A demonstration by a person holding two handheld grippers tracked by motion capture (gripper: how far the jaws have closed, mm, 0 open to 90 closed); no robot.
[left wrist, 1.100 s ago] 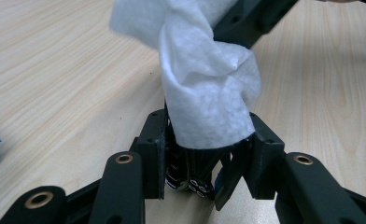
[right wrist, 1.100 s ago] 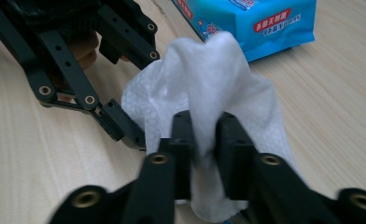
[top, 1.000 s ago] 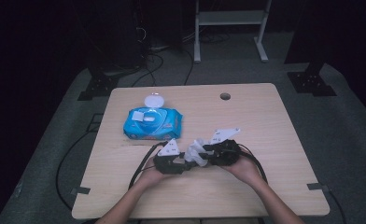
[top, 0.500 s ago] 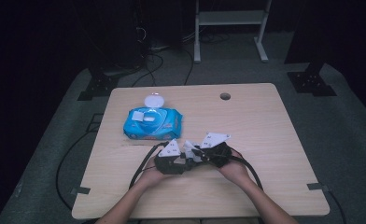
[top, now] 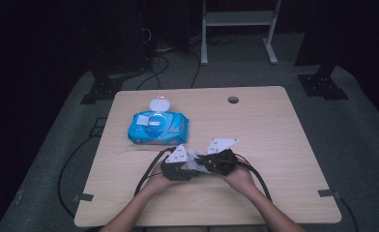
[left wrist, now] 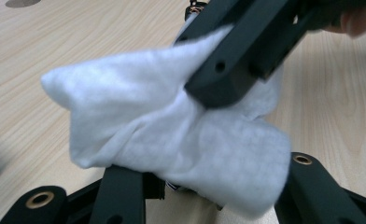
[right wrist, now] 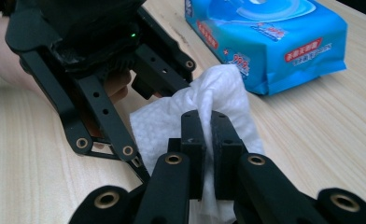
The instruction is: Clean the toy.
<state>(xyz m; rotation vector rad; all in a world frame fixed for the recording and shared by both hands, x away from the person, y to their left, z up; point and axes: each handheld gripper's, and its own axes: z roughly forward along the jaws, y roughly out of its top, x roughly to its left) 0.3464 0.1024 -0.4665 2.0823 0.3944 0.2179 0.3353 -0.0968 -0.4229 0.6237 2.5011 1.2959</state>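
Note:
A crumpled white wipe hangs between my two grippers at the near middle of the table. My right gripper is shut on the wipe, its two jaws pressed together with the cloth between them. From the left gripper view, the right gripper reaches in from the upper right and pinches the wipe. My left gripper has its jaws spread wide, and the wipe sags in the gap between them. The left gripper faces the right one closely, with a hand behind it.
A blue pack of wet wipes lies left of centre with its round white lid flipped open. It is just beyond the wipe. The wooden table has a cable hole. Black cables trail off both grippers.
The right gripper has moved left and closed in on the left gripper. The wipe is bunched more tightly between them. The pack has not moved.

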